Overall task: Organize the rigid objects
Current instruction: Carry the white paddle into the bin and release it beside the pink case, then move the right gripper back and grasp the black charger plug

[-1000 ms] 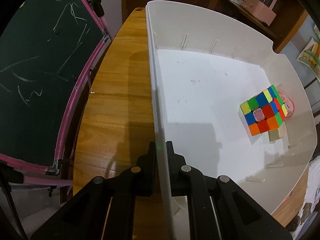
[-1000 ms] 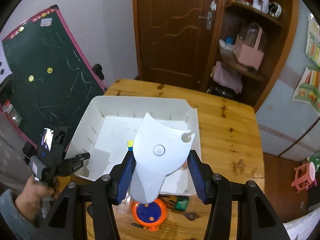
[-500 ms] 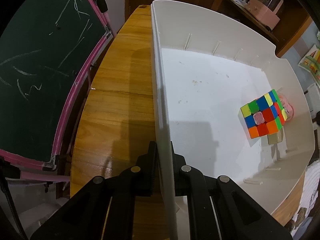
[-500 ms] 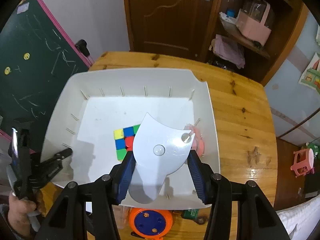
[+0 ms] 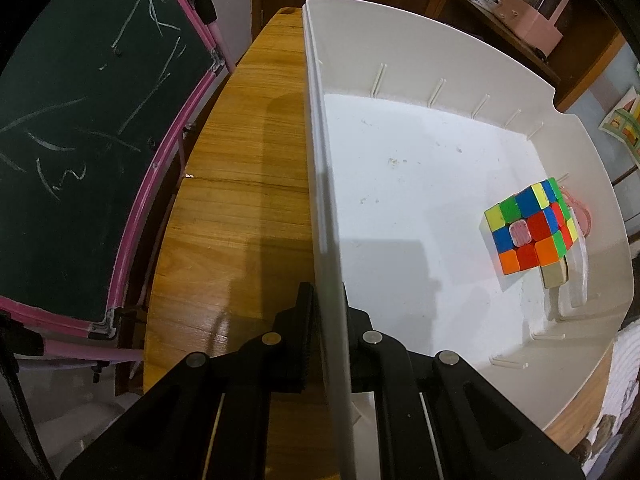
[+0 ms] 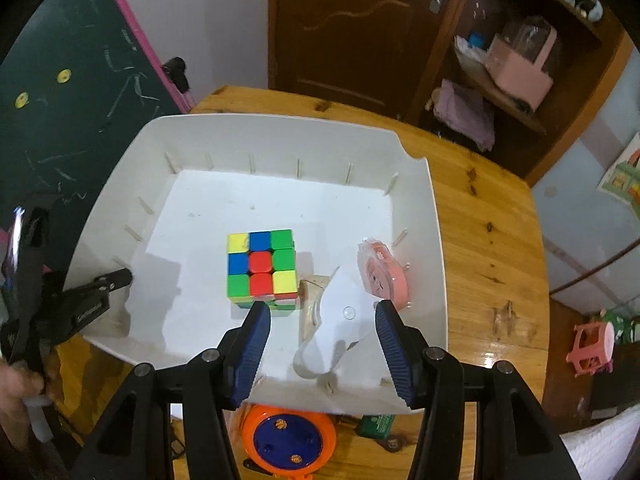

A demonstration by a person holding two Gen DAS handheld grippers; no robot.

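A white plastic bin (image 6: 420, 200) stands on the wooden table. My left gripper (image 5: 328, 312) is shut on the bin's left wall (image 5: 320, 184); it also shows in the right wrist view (image 6: 116, 280). Inside the bin lie a colourful puzzle cube (image 6: 262, 266), a pink round item (image 6: 382, 270), a small beige block (image 6: 314, 286) and a white fan-shaped plastic piece (image 6: 340, 316). My right gripper (image 6: 324, 320) is open above the bin's near side, and the white piece lies free between its fingers. The cube also shows in the left wrist view (image 5: 528, 232).
An orange and blue round toy (image 6: 286, 440) and a small green item (image 6: 376, 424) lie on the table (image 6: 488, 240) in front of the bin. A green chalkboard (image 5: 80, 152) stands at the left. A door and shelves are behind.
My right gripper came down over the bin, opened and let go of the white fan-shaped piece, which now lies in the bin. My left gripper kept its hold on the wall.
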